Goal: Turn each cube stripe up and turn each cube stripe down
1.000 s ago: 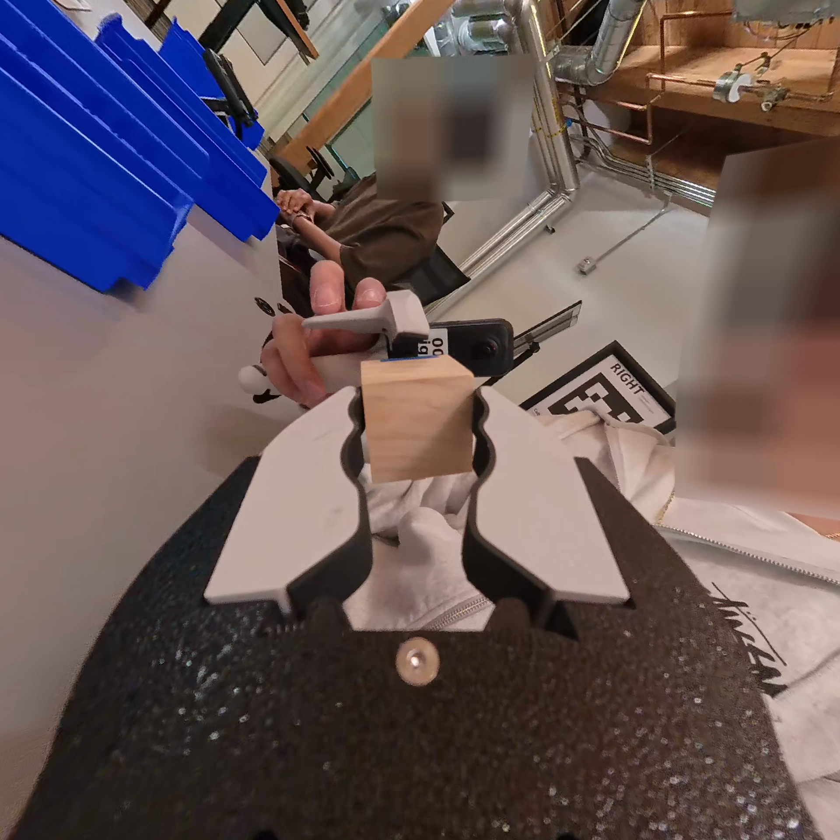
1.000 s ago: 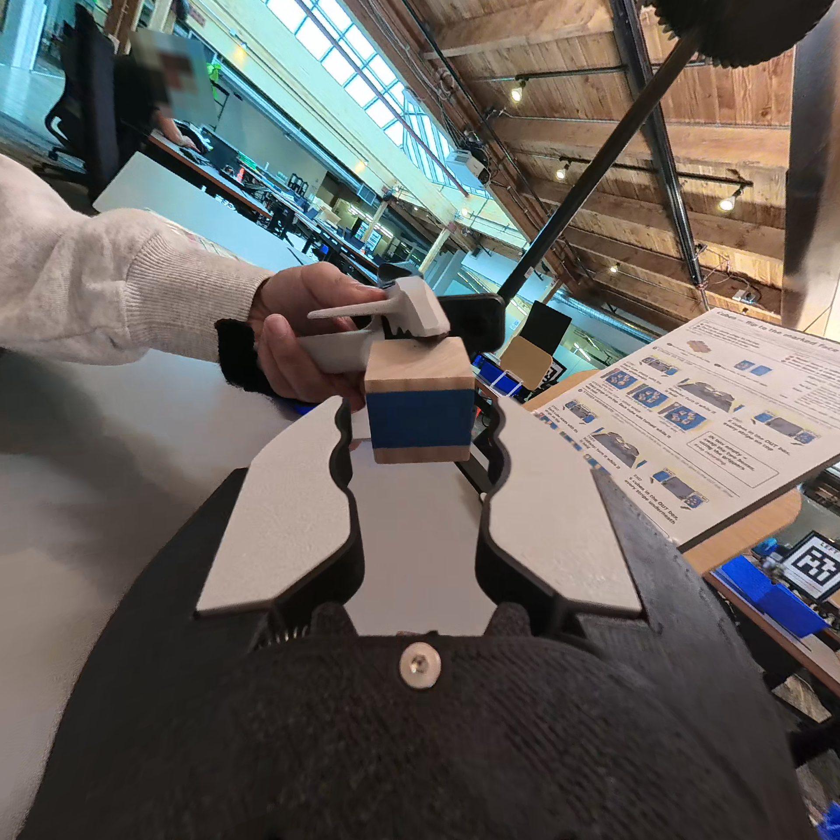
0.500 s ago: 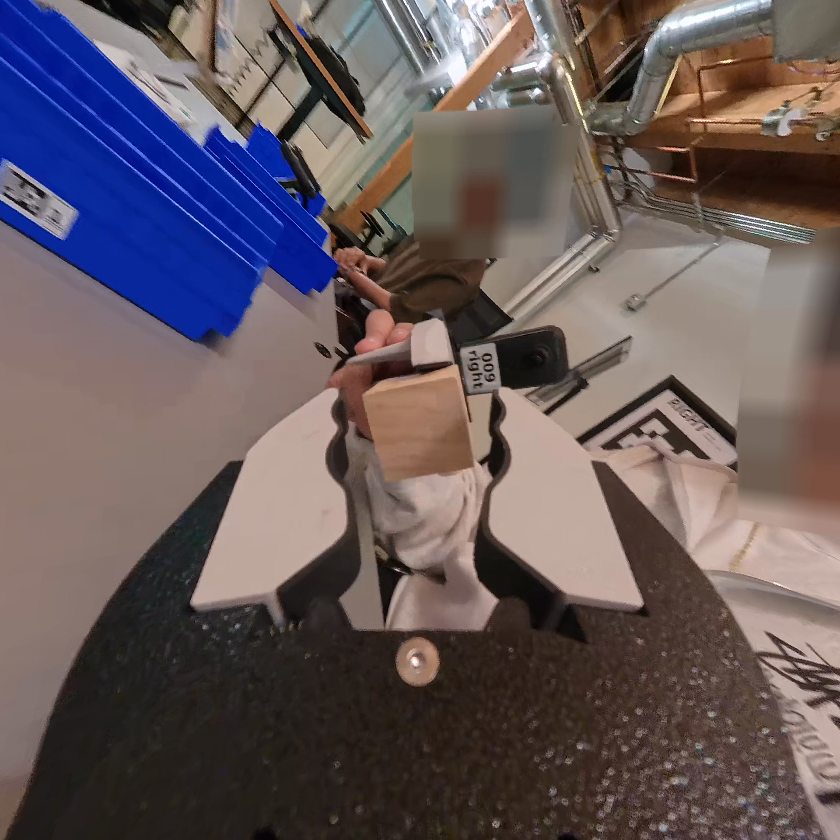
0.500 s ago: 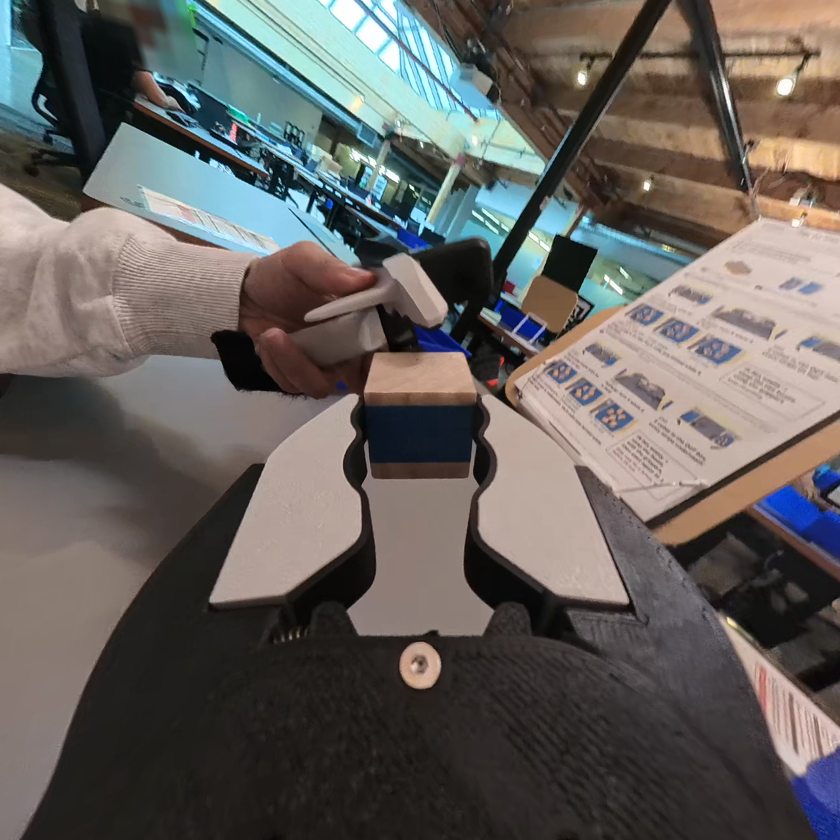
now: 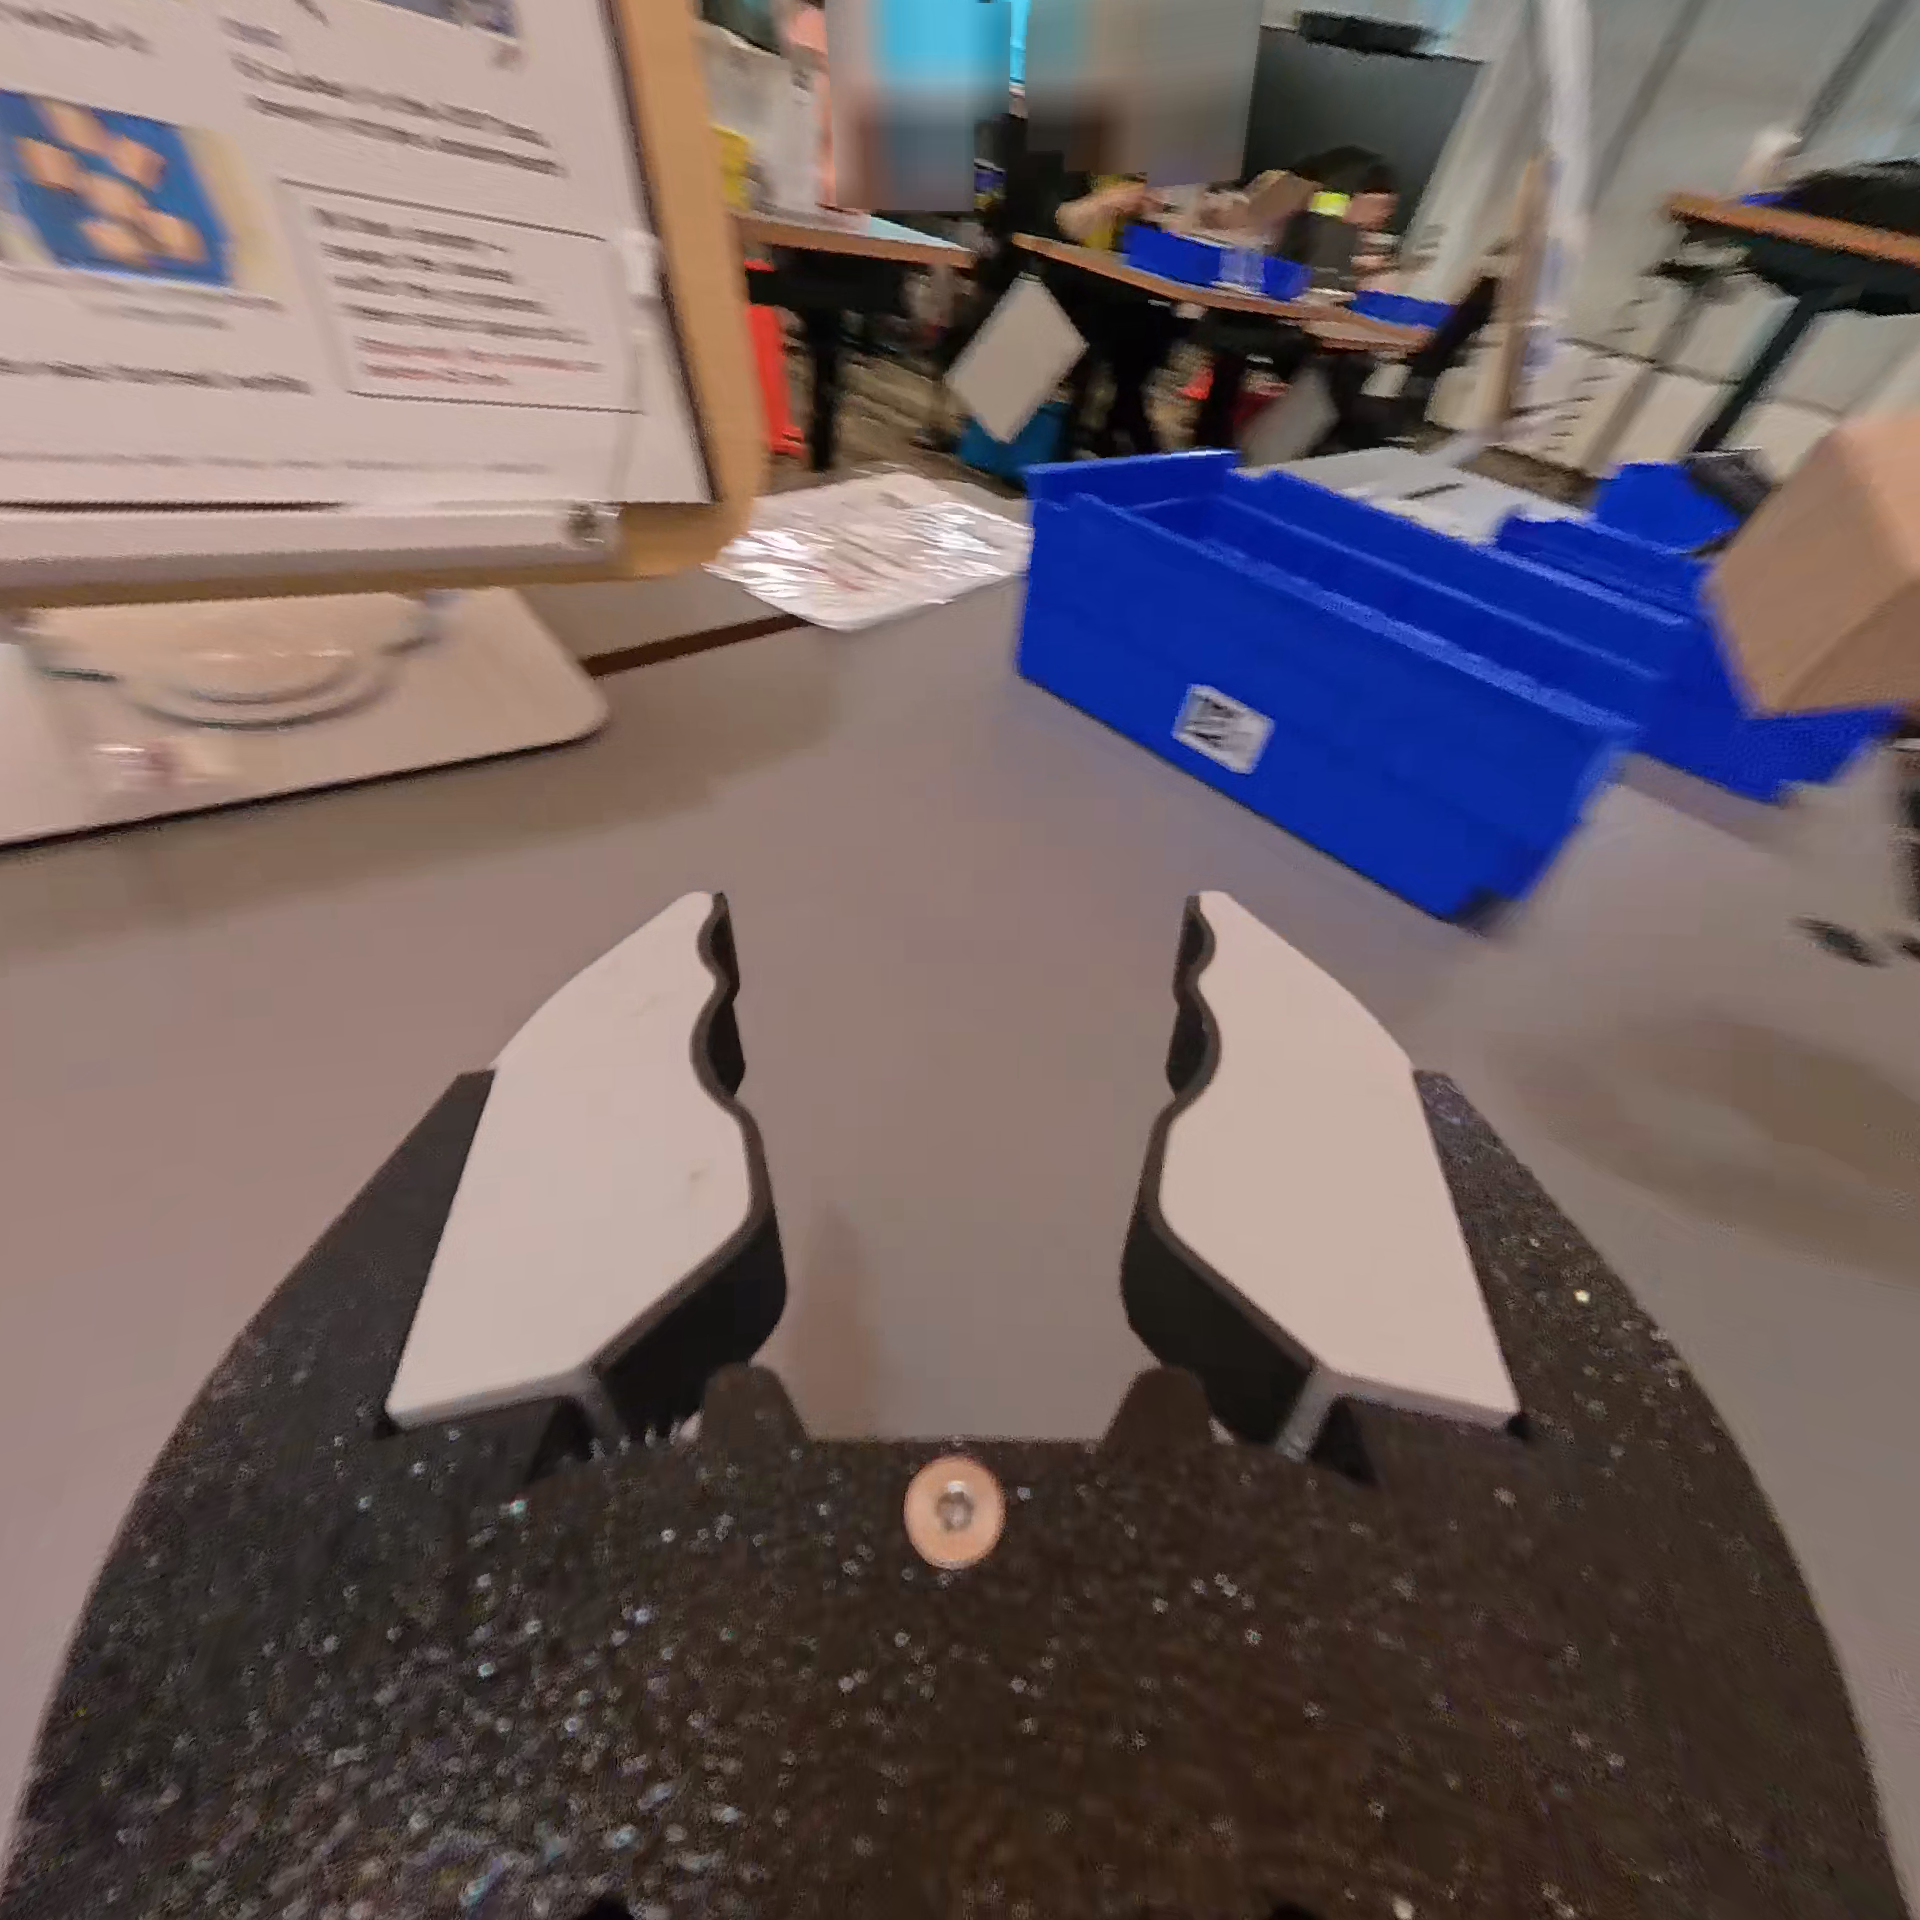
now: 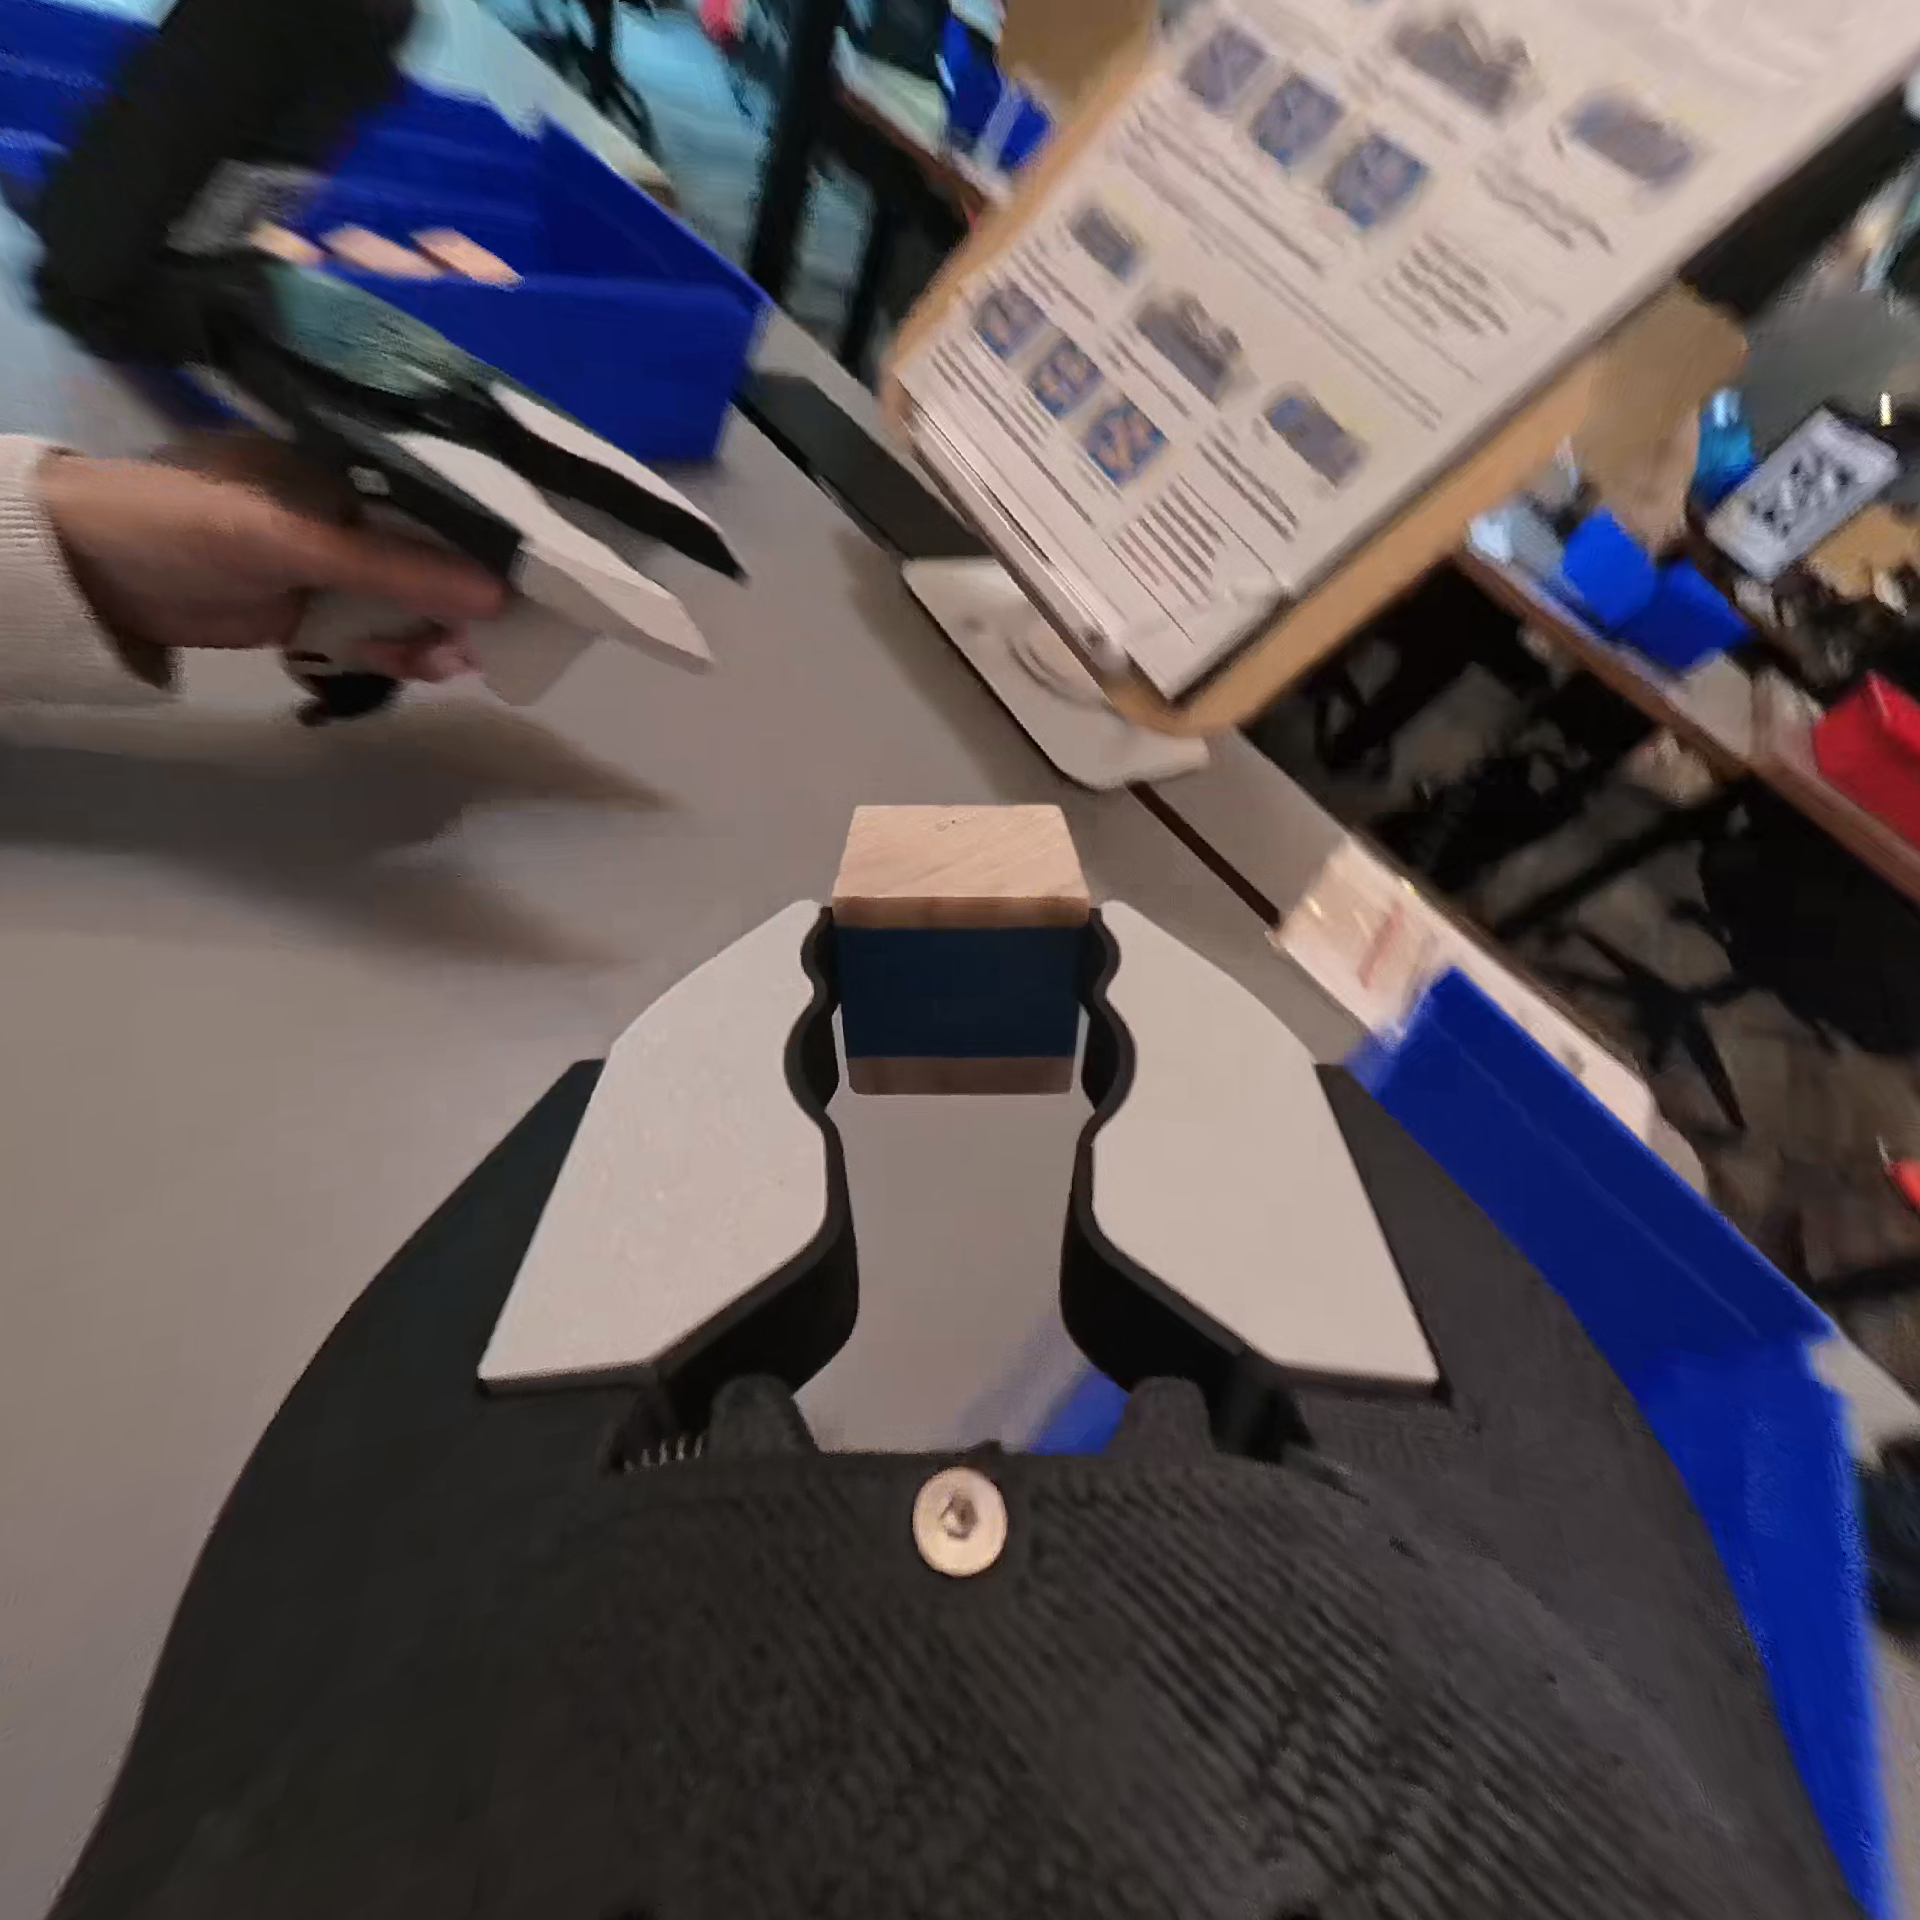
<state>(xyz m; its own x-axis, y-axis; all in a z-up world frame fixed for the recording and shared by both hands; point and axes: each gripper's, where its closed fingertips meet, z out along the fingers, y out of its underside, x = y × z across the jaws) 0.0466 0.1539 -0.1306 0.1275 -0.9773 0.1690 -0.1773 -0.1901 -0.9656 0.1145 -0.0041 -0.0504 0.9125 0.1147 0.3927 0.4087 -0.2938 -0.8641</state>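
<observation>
My right gripper [image 6: 958,914] is shut on a wooden cube [image 6: 958,862] and holds it above the grey table [image 6: 312,1039]. The cube's blue stripe [image 6: 956,997] faces the camera and its bare wood face points up. In the left wrist view the same cube [image 5: 1829,582] shows blurred at the right edge. My left gripper [image 5: 956,909] is open and empty over the table [image 5: 935,779]. In the right wrist view the left gripper [image 6: 717,613], held by a hand, sits off to the upper left, apart from the cube.
Blue bins [image 5: 1351,665] stand on the table to the right of the left gripper. An instruction board on a white stand [image 5: 312,260] is at the left, also visible in the right wrist view [image 6: 1351,260]. Another blue bin edge [image 6: 1610,1247] lies lower right. People sit at far tables.
The cube has passed from my left gripper to my right one. The left gripper opened and swung away; the right shut on the cube and tilted down toward the table.
</observation>
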